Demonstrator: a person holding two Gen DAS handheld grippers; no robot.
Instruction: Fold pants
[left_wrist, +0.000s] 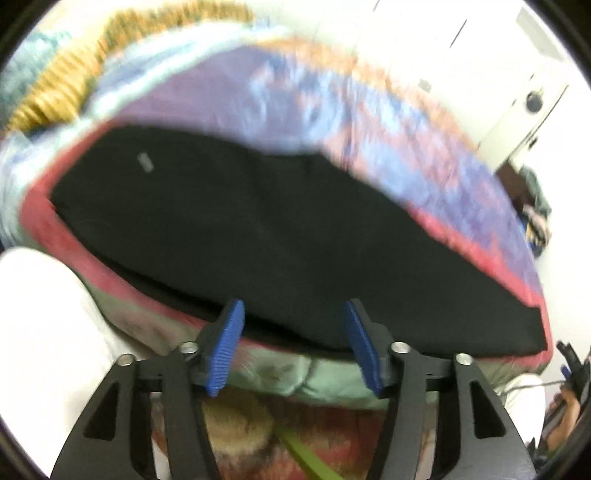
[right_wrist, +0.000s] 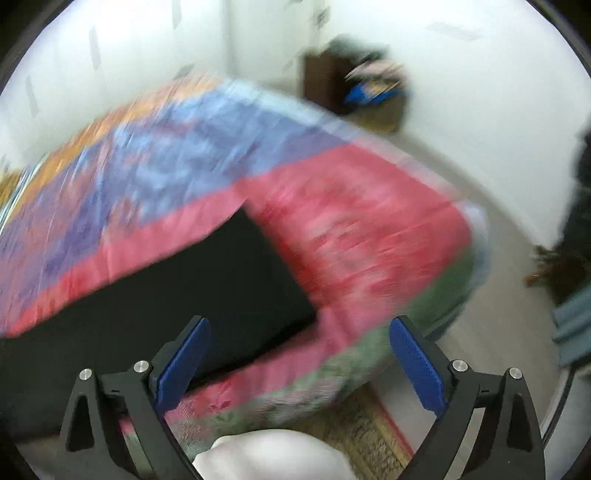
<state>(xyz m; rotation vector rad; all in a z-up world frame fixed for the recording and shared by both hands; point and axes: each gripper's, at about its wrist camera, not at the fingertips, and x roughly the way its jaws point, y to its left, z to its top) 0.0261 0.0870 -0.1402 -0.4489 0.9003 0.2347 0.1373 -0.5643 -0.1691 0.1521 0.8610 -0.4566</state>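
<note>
Black pants lie flat, long strip on bedspread, spanning 9 to 3 o'clock. Left gripper and right gripper both apart, empty. Next fold: re-grab one end evenly, both corners level, lay over without dragging.

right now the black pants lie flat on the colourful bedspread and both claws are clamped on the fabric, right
Not quite. The black pants do lie flat on the colourful bedspread, but both claws are open and empty: the left claw in the left wrist view, the right claw in the right wrist view.
</note>
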